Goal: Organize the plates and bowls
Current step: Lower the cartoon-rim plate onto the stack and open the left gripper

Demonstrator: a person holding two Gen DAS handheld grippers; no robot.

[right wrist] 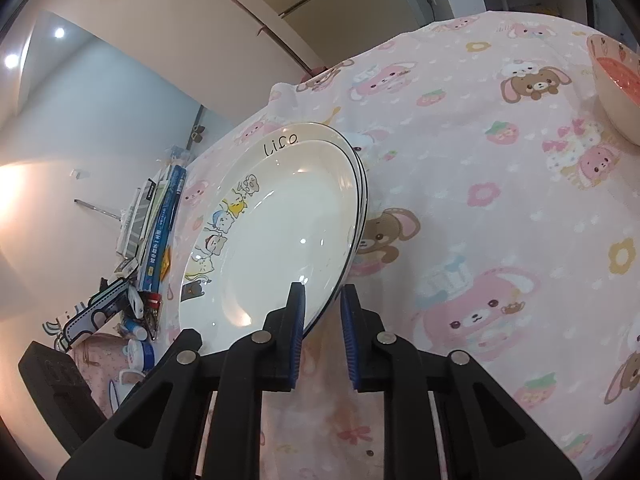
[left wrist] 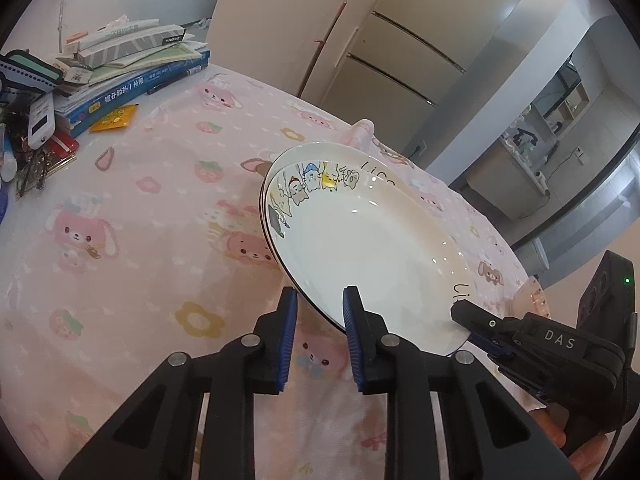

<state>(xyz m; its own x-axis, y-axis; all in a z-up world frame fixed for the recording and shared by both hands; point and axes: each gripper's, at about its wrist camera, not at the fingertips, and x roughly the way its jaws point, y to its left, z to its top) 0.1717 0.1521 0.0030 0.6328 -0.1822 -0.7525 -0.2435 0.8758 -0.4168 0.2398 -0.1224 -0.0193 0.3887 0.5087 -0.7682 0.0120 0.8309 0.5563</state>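
Two plates stacked; both rims between fingers of left hand-held gripper and right hand-held gripper, whether clamped: cannot tell. Lower level onto surface.

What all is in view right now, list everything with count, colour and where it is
plates: two, white with cartoon rims, stacked on the table's near right
bowl: one, cream outside, pink-red inside, far right table edge
tablecloth: one, pink, bunny print, covering the table
books and boxes: one pile, blue and white, far left of the table
keys and small clutter: several, mixed colours, left edge
fridge: one, beige, behind the table
left tool: black, blue pads, open across the plates' near rim
right tool: black, blue pads, straddling the stack's rim
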